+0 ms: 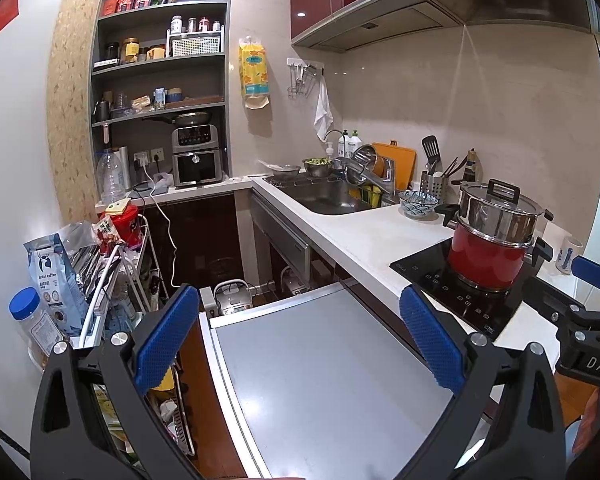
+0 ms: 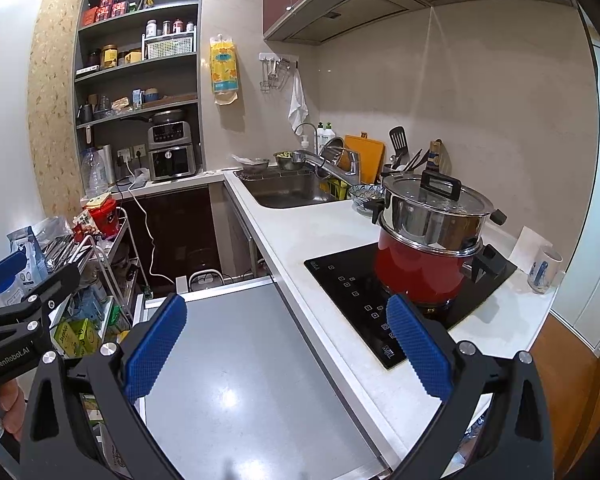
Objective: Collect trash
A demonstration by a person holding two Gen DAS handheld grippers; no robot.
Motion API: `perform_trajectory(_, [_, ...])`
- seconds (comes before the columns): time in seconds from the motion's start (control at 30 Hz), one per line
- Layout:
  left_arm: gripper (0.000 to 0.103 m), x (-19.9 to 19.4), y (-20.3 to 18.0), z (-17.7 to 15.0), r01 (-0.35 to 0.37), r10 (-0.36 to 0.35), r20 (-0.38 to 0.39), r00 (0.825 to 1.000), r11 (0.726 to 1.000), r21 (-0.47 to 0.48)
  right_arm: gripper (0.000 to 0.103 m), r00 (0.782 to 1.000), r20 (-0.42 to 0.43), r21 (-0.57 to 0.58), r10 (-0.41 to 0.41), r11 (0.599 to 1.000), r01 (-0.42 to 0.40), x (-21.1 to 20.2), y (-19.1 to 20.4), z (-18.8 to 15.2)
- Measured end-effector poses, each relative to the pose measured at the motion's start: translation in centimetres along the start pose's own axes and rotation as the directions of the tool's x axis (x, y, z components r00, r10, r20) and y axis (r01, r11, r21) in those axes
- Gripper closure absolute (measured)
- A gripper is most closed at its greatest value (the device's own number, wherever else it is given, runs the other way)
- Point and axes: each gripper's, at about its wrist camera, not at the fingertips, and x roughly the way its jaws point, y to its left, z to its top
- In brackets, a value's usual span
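Note:
My left gripper (image 1: pixel 300 336) is open and empty, held above a grey flat surface (image 1: pixel 320 380) beside the white counter (image 1: pixel 360 236). My right gripper (image 2: pixel 288 344) is open and empty too, over the same grey surface (image 2: pixel 240 380), close to the counter's edge. Each gripper shows at the side of the other's view, the right one (image 1: pixel 588 320) and the left one (image 2: pixel 16 312). A crumpled white scrap (image 1: pixel 165 178) lies on the far counter by the air fryer (image 1: pixel 196 156). No other piece of trash is plain to see.
A red pot with a steel steamer (image 2: pixel 432 240) stands on the black cooktop (image 2: pixel 360 304). A sink (image 2: pixel 288 188) with bowls is further along. A mug (image 2: pixel 544 266) stands at the right. A cluttered wire cart (image 1: pixel 112 264) with bags and jars stands at the left.

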Motion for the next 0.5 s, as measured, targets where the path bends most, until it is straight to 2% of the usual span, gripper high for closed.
perform_trajectory(0.5, [0.002, -0.13, 0.16, -0.11, -0.01, 0.01, -0.006, 1.0, 1.0, 0.005, 0.004, 1.0, -0.005, 0.001, 0.006, 1.0, -0.006, 0.09, 0.37, -0.09])
